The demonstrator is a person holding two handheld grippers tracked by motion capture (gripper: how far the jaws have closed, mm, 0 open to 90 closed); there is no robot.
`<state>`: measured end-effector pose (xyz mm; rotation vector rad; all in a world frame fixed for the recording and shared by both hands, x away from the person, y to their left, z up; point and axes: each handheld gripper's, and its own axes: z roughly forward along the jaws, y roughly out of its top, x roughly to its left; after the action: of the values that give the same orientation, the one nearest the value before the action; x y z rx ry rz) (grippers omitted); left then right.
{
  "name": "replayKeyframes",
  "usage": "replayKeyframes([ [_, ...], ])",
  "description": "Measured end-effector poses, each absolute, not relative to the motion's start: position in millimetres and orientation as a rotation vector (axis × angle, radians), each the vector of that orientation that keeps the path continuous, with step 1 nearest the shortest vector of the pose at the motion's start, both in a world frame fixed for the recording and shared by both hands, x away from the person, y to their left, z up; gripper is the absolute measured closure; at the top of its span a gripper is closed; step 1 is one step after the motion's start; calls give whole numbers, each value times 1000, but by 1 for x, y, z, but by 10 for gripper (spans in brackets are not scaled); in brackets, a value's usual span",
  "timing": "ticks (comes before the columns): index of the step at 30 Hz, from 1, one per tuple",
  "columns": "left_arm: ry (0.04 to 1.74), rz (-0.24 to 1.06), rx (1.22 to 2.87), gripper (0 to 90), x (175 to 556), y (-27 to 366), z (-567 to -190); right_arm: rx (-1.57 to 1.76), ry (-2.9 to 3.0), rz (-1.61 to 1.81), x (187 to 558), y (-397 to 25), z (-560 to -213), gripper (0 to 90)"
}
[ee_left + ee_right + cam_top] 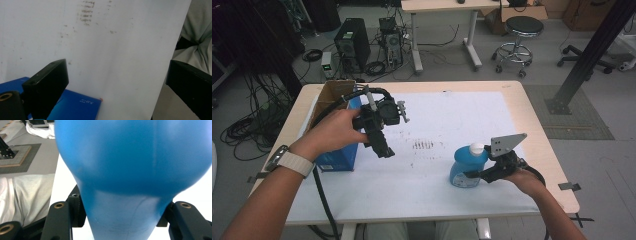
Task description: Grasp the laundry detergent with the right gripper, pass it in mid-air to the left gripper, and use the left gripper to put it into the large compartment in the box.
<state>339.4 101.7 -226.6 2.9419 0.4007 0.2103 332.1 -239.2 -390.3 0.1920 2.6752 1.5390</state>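
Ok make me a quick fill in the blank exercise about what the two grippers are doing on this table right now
1. The right gripper has its jaws closed around a ____ bottle with a white cap.
2. The left gripper is held above the table with its jaws ____ and nothing between them.
3. The cardboard box sits on the ____ side of the table in the high view.
4. The table is covered by a ____ sheet with some dark smudges.

Missing words: blue; open; left; white
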Motion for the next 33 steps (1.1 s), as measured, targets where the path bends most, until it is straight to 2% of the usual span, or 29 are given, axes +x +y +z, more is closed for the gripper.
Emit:
replayKeyframes([
  [17,411,223,2914,49,339,108,-221,162,2680,1560,332,-240,-385,452],
  [33,374,263,2891,50,329,102,-197,187,2659,1544,319,-245,-357,451],
])
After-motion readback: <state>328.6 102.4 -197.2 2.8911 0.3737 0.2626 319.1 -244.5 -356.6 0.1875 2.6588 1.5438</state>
